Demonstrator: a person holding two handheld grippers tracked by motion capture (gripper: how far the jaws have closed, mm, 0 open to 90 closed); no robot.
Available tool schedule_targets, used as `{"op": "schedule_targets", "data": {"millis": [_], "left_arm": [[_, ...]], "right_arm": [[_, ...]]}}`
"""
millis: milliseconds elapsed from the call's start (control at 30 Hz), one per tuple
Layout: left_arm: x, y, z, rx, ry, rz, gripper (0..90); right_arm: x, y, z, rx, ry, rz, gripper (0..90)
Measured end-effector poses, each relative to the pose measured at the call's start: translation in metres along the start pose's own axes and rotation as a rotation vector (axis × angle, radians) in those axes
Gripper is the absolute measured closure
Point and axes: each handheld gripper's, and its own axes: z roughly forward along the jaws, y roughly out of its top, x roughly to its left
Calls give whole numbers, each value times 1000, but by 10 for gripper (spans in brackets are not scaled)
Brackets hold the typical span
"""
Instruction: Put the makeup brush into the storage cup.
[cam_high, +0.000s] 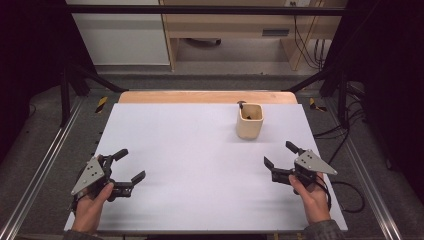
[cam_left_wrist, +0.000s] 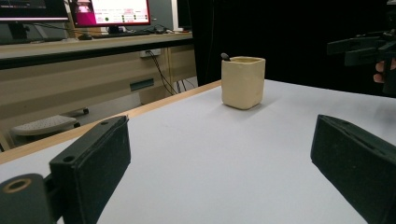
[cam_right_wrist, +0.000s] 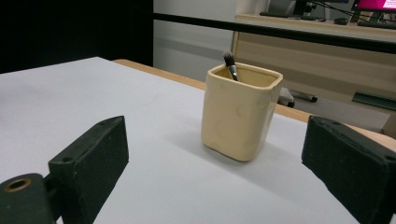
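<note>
Cream square ceramic cup (cam_high: 249, 121) stands upright near the white table's (cam_high: 190, 165) far edge, a dark-bristled brush (cam_right_wrist: 229, 65) leaning inside. Both hand-held grippers, left (cam_high: 128, 170) and right (cam_high: 280, 156), gape empty, well apart from it. Risk: an off-centre pinch tips the cup or knocks the brush.

The desk (cam_high: 190, 165) has a white top surface and a light wooden strip (cam_high: 207, 96) along its far edge. Beyond it stands a wooden workbench (cam_left_wrist: 88, 74) carrying a monitor (cam_left_wrist: 120, 11) with a lit pink-and-white screen. Black cables (cam_high: 306, 47) hang behind the bench. A horizontal black bar (cam_right_wrist: 280, 33) crosses in front of the bench.
</note>
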Motion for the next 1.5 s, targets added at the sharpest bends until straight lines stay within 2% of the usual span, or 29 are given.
{"op": "schedule_targets", "data": {"millis": [667, 1033, 1500], "left_arm": [[-1, 0, 1, -6, -9, 3, 46], [-3, 1, 1, -14, -16, -2, 46], [-3, 2, 0, -27, -23, 0, 33]], "right_arm": [[-3, -13, -20, -11, -8, 26, 75], [-3, -19, -28, -27, 6, 28, 73], [5, -27, -29, -27, 28, 28, 34]]}}
